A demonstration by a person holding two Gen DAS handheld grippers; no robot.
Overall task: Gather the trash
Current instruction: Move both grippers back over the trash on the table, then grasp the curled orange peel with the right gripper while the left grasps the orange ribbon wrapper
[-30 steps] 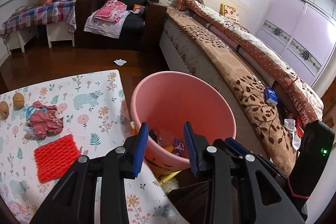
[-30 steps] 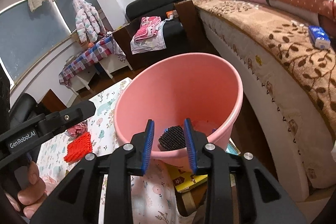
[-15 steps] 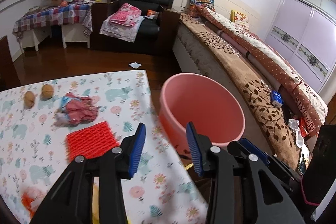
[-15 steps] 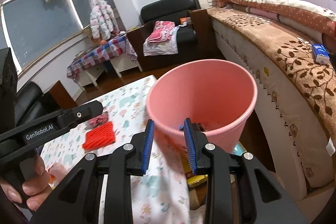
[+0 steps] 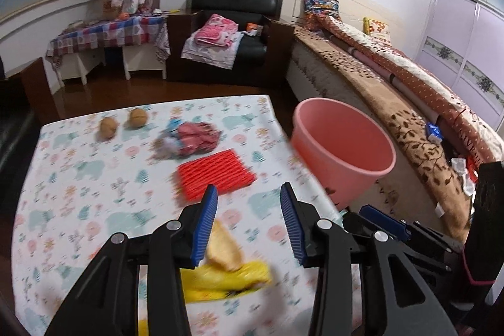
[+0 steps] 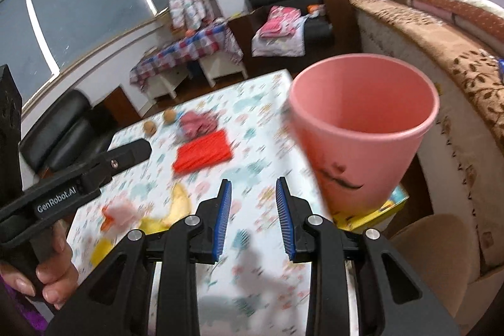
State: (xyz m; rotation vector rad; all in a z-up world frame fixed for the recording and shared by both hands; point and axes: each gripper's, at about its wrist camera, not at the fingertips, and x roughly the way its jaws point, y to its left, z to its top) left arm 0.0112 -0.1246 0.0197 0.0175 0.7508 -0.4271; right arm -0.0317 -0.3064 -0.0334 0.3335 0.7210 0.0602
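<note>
A pink bin [image 5: 343, 147] stands off the right edge of the patterned table [image 5: 78, 178]; it also shows in the right wrist view [image 6: 362, 128]. On the table lie a red foam net [image 5: 215, 173], a crumpled pink wrapper [image 5: 192, 139], two brown nuts [image 5: 123, 122] and yellow peel [image 5: 225, 266]. My left gripper [image 5: 249, 216] is open and empty above the table, just behind the red net and over the peel. My right gripper [image 6: 253, 213] is open and empty over the table's near edge, left of the bin.
A bed [image 5: 393, 90] with a brown cover runs along the right, close behind the bin. A black armchair [image 5: 233, 30] with clothes and a checked side table [image 5: 107, 33] stand at the back. A tan stool [image 6: 441, 254] is near the bin.
Both grippers have pulled back from over the bin to over the table. The black piece that the right gripper held is gone from its fingers, which now stand wider apart.
</note>
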